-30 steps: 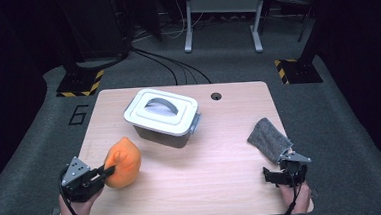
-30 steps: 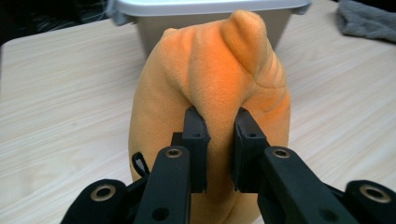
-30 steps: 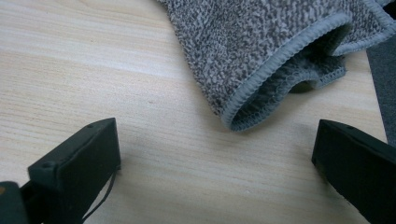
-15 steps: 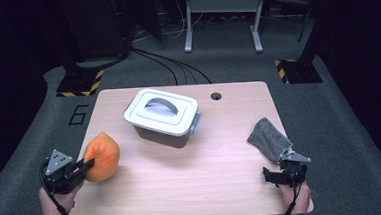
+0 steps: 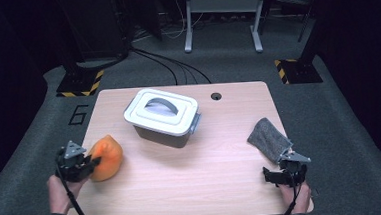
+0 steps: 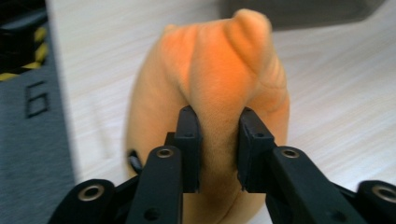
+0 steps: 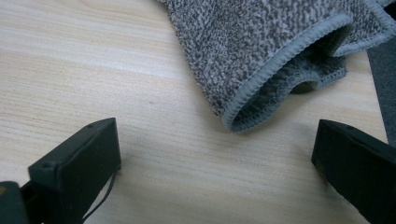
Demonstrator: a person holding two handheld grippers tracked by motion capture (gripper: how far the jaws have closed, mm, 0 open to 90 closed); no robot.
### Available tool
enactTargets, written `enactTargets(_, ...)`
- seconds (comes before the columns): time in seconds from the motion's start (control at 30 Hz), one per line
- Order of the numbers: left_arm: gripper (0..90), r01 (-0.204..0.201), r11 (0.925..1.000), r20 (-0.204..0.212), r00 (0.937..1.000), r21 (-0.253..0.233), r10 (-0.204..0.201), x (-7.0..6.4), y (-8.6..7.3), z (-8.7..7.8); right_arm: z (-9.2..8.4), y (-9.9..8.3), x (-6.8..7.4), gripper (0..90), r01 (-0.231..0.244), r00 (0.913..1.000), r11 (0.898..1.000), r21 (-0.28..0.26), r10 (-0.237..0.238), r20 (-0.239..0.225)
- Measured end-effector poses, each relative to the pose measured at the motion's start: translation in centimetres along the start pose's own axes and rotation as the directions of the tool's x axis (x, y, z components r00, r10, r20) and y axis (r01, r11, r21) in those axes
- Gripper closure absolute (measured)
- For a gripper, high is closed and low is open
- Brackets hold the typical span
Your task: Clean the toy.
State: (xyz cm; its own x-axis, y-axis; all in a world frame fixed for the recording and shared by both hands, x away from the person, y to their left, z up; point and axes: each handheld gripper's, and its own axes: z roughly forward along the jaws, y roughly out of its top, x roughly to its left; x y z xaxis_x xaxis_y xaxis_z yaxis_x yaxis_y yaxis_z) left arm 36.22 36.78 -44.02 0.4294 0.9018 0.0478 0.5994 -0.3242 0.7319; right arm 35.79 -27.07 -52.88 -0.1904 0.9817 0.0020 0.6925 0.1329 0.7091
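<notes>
Left of the lidded bin (image 5: 162,117), the left gripper (image 6: 217,144) has its jaws pinched on a fold of the orange plush toy (image 6: 210,102). That shallow bite could slip if lifted. The right gripper (image 7: 215,163), jaws spread wide and empty, sits just short of the grey cloth (image 7: 275,51).

- The high view looked forward and down over the whole light wooden table (image 5: 203,177).
- The left gripper view sat close behind the soft orange plush toy (image 6: 210,93), near left.
- The right gripper view faced the folded grey knitted cloth (image 7: 271,46), near right; both things also appeared from above.

Lidded box (image 5: 163,116) blocks table (image 5: 208,176) centre; bare wood open along near edge.
</notes>
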Motion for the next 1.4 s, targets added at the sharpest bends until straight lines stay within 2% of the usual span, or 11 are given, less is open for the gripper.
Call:
enactTargets(0.17, 56.1, 0.023, 0.9997, 0.029, 0.9993, -0.011, -0.022, -1.2, 0.3, 0.0, 0.0, 0.0, 0.0, 0.3, 0.007, 1.0, 1.0, -0.003, -0.007, -0.004)
enactTargets(0.23, 48.4, 0.03, 0.9995, 0.043, 0.9986, -0.007, -0.03, -1.2, 0.6, -0.3, 0.0, 0.0, 0.0, 0.3, 0.008, 1.0, 1.0, -0.004, -0.008, -0.004)
enactTargets(0.37, 29.9, 0.064, 0.9977, 0.031, 0.9976, -0.023, -0.063, -0.8, 1.3, -0.3, 0.0, 0.0, 0.0, 0.3, 0.008, 1.0, 1.0, -0.004, -0.008, -0.003)
enactTargets(0.47, 22.5, 0.086, 0.9961, 0.04, 0.9956, -0.021, -0.085, -0.5, 1.8, 0.1, 0.1, 0.0, -0.1, 0.4, 0.009, 1.0, 1.0, -0.004, -0.009, -0.004)
enactTargets(0.6, 19.5, 0.107, 0.9939, 0.075, 0.9916, -0.025, -0.105, -0.1, 2.6, 0.2, 0.0, 0.0, 0.0, 0.4, 0.013, 0.9999, 1.0, -0.003, -0.013, -0.006)
enactTargets(0.83, 16.2, 0.127, 0.9888, 0.093, 0.9886, -0.08, -0.119, 0.0, 4.8, -0.6, 0.0, 0.0, 0.0, 0.4, 0.009, 0.9999, 1.0, -0.004, -0.009, -0.005)
enactTargets(0.93, 14.1, 0.127, 0.989, 0.095, 0.9883, -0.076, -0.119, 0.2, 6.0, -0.4, 0.0, 0.0, 0.0, 0.4, 0.01, 0.9999, 1.0, -0.004, -0.01, -0.006)
enactTargets(1.07, 12.1, 0.142, 0.985, 0.111, 0.9851, -0.098, -0.131, 0.6, 8.0, 0.3, 0.0, 0.0, 0.0, 0.4, 0.014, 0.9999, 1.0, -0.003, -0.014, -0.007)
enactTargets(1.23, 11.7, 0.132, 0.9856, 0.114, 0.9862, -0.105, -0.12, 0.7, 10.4, 1.7, 0.0, 0.0, 0.0, 0.4, 0.014, 0.9999, 1.0, -0.004, -0.014, -0.007)
enactTargets(1.37, 10.9, 0.143, 0.9815, 0.116, 0.985, -0.128, -0.128, 0.7, 12.0, 3.1, 0.0, 0.0, 0.0, 0.4, 0.014, 0.9999, 1.0, -0.003, -0.014, -0.007)
enactTargets(1.4, 10.9, 0.139, 0.9835, 0.119, 0.985, -0.116, -0.125, 0.7, 12.4, 3.5, 0.0, 0.0, 0.0, 0.4, 0.014, 0.9999, 1.0, -0.003, -0.014, -0.007)
